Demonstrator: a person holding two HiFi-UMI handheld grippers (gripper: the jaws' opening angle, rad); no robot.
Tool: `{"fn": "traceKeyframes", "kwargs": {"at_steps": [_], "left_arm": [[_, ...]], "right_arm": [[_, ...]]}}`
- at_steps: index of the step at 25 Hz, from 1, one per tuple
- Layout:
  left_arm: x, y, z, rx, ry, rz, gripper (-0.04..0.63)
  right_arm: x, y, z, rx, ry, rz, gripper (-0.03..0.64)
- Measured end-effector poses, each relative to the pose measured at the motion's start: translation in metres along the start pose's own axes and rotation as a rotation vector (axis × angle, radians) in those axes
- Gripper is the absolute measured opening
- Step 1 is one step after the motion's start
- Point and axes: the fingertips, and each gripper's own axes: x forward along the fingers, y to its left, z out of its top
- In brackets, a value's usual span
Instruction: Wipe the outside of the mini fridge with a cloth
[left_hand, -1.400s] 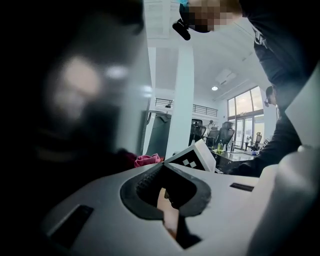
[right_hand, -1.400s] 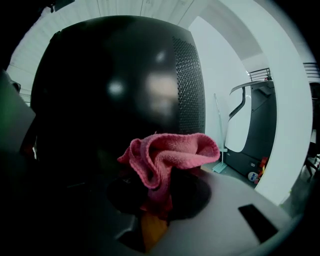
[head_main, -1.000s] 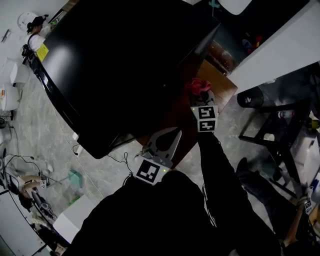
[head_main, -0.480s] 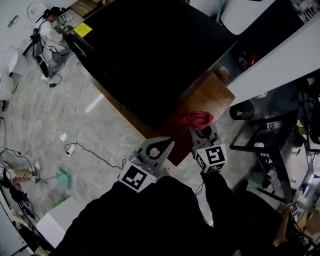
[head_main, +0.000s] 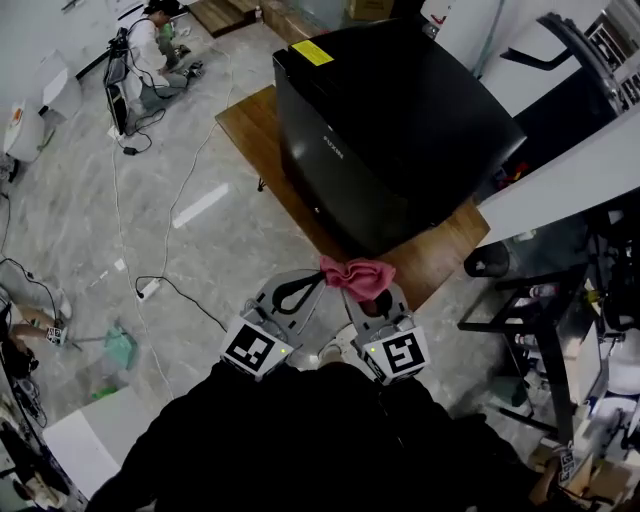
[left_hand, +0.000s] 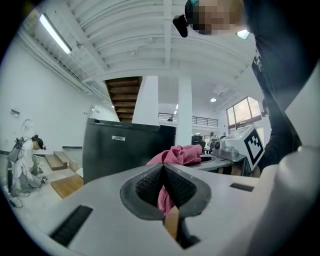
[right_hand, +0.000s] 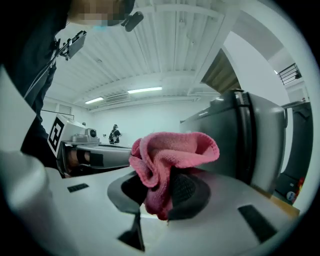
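Bright ceiling strips, fisheye edges, sharp

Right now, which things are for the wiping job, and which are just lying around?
For the job:
- mini fridge
- pink cloth
- right gripper, jaws shut on the cloth

Just lying around:
- white power strip on the floor
- green thing on the floor
- white box

Left hand-held gripper (left_hand: 163, 168), seemingly, and right hand-held gripper (right_hand: 161, 186) pinch cloth (right_hand: 172, 150).
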Motion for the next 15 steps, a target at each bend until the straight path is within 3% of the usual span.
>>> {"fn": "traceKeyframes", "kwargs": {"at_steps": [8, 15], "left_arm": [[-0.119, 0.085, 0.022, 0.081, -0.043, 0.107, 0.005], [-0.168, 0.164, 0.044, 0.045, -0.075, 0.213, 0.005]], "right_arm": [[0.072, 0.098, 0.039, -0.046, -0.016, 0.063, 0.087], [0.153, 0.14, 0.064, -0.063, -0.022, 0.145, 0.087]]}}
